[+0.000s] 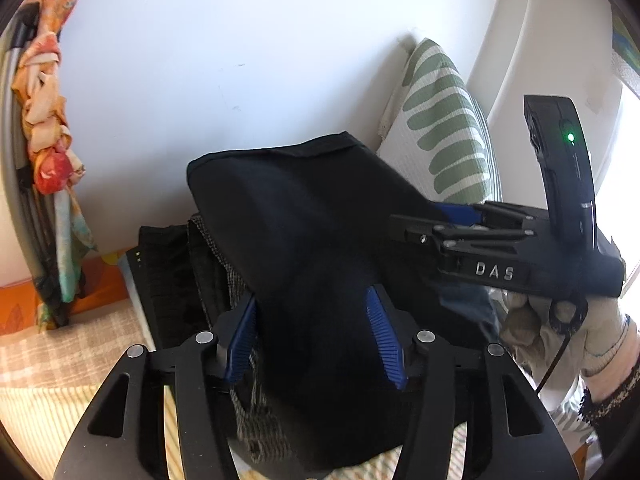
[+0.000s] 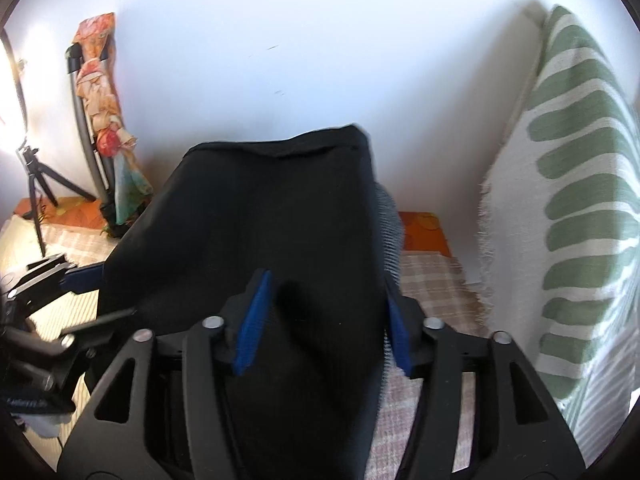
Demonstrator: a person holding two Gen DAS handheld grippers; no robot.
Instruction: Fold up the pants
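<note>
The folded black pants (image 1: 304,216) fill the middle of both views, also seen in the right wrist view (image 2: 260,208), resting on a pile of dark and checked clothes (image 1: 200,264). My left gripper (image 1: 316,340) has its blue fingers (image 1: 382,332) wide apart on either side of the pants. My right gripper (image 2: 324,328) also straddles the pants with its fingers (image 2: 252,324) apart. In the left wrist view the right gripper (image 1: 452,220) reaches in from the right at the pants' edge. The left gripper (image 2: 76,276) shows at the left of the right wrist view.
A green-and-white patterned pillow (image 2: 580,208) leans against the white wall on the right. A floral cloth (image 1: 48,128) hangs on a grey stand at the left. A small tripod (image 2: 36,184) stands at far left. The checked bedspread (image 2: 436,280) lies underneath.
</note>
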